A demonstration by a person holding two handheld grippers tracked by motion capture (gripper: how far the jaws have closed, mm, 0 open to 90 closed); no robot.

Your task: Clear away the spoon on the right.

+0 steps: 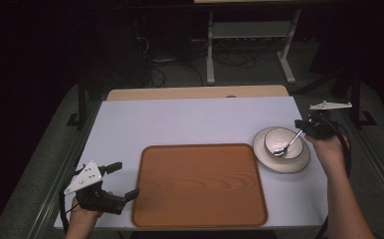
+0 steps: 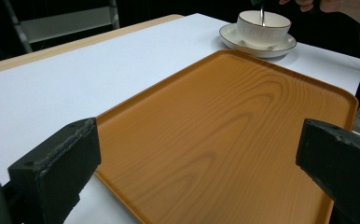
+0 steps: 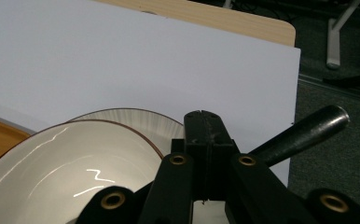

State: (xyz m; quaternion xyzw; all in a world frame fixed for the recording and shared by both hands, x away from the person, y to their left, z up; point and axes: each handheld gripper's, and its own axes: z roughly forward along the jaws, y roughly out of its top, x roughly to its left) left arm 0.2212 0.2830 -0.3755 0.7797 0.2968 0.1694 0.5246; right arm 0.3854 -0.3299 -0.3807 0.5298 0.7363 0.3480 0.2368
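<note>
A white bowl (image 1: 274, 138) stands on a white plate (image 1: 290, 164) at the table's right side. A metal spoon (image 1: 287, 145) leans in the bowl, head down. My right gripper (image 1: 302, 128) is shut on the spoon's upper handle, just past the bowl's right rim. In the right gripper view the jaws (image 3: 204, 123) are pressed together above the bowl (image 3: 66, 163) and plate (image 3: 136, 119), and a dark handle end (image 3: 304, 135) sticks out to the right. My left gripper (image 1: 125, 180) is open at the left edge of a wooden tray (image 1: 200, 184), holding nothing.
The bare tray (image 2: 225, 116) lies between the left jaws in the left gripper view, with the bowl (image 2: 262, 28) beyond its far corner. The white table top (image 1: 180, 119) stretches behind the tray. Dark floor, cables and a frame's legs lie past the far edge.
</note>
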